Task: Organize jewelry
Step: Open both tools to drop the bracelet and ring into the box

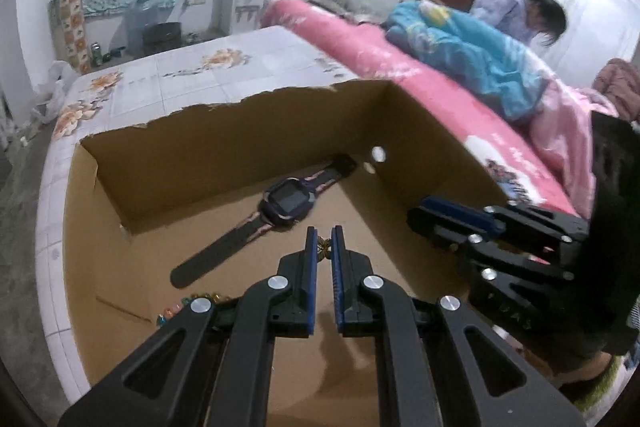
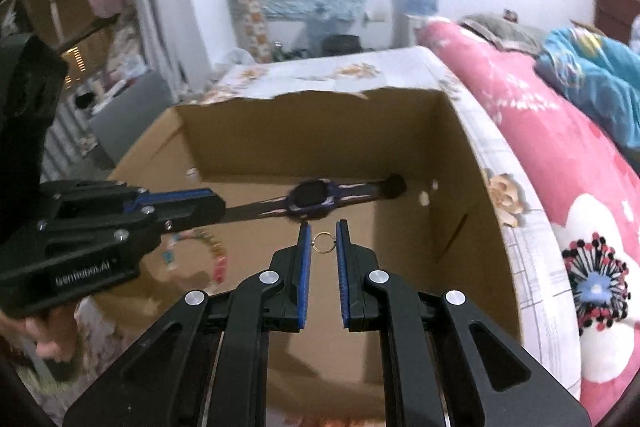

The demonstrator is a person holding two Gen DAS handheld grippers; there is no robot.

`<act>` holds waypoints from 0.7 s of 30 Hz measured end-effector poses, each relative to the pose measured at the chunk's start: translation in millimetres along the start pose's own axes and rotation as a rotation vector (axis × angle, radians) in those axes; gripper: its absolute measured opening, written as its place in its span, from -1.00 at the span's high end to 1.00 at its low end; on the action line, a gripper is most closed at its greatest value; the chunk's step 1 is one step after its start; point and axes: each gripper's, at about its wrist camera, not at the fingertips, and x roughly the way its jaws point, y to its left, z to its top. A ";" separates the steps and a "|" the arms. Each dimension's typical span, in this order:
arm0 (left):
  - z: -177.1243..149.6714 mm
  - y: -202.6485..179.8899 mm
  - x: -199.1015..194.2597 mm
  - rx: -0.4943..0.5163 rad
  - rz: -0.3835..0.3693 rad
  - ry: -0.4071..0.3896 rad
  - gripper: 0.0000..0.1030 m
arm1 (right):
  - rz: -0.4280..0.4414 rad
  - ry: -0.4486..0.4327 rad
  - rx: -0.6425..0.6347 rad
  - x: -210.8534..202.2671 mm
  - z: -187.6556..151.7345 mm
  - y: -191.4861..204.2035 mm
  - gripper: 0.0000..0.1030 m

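Left wrist view: your left gripper pinches a small gold charm above the box, watch at 11 o'clock. Your right gripper clamps a ring. Both appear light, slippery; hold at rims.

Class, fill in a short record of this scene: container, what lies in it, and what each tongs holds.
container: open cardboard box with a torn back rim, on a floral-tiled surface
lying on box floor: purple smartwatch, strap stretched flat; colourful beaded bracelet
left tongs: shut on a small gold butterfly-shaped ornament
right tongs: thin gold ring between the pads, held above the box floor
beside box: pink flowered quilt
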 end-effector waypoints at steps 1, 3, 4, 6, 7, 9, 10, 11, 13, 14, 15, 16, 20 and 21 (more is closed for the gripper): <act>1.4 -0.3 2.5 -0.002 0.009 0.005 0.87 | -0.008 -0.002 0.009 1.2 0.8 -3.1 0.72; 2.7 -0.4 5.4 -0.004 0.018 0.016 0.81 | -0.019 -0.015 0.025 -0.7 0.3 -7.2 0.49; 2.6 -0.2 4.7 -0.005 0.025 0.014 0.68 | -0.020 -0.023 0.029 -2.7 -0.5 -7.8 0.44; 1.1 -1.5 1.0 -0.003 0.048 -0.001 0.42 | -0.025 -0.037 0.025 -6.9 -1.5 -7.9 0.36; 0.2 -2.1 -1.8 0.002 0.063 -0.012 0.30 | -0.027 -0.044 0.022 -9.5 -2.3 -7.3 0.32; -1.4 -2.5 -5.1 0.009 0.088 -0.023 0.19 | -0.029 -0.054 0.024 -14.2 -4.2 -5.0 0.17; -1.8 -1.6 -6.5 0.007 0.096 -0.024 0.15 | -0.030 -0.061 0.025 -17.0 -4.3 -4.4 0.16; -3.2 -1.2 -8.3 0.003 0.103 -0.023 0.11 | -0.032 -0.066 0.026 -19.9 -5.2 -3.8 0.13; -4.1 -0.7 -11.0 -0.004 0.107 -0.024 0.02 | -0.037 -0.079 0.029 -26.2 -5.9 -2.6 0.03; -5.4 -0.8 -13.7 -0.006 0.110 -0.026 -0.03 | -0.038 -0.084 0.031 -26.7 -4.8 -3.4 -0.03; -6.3 -1.1 -15.9 -0.007 0.110 -0.030 -0.05 | -0.038 -0.091 0.032 -27.0 -3.2 -5.2 -0.09; -7.9 -1.7 -19.3 -0.006 0.110 -0.037 -0.09 | -0.041 -0.100 0.037 -31.7 -3.9 -5.3 -0.11; -12.4 -5.1 -35.1 0.001 0.113 -0.071 -0.28 | -0.053 -0.128 0.051 -45.3 -4.5 -3.8 -0.34; -13.5 -5.8 -40.6 0.000 0.110 -0.085 -0.30 | -0.053 -0.133 0.054 -47.6 -3.8 -3.5 -0.38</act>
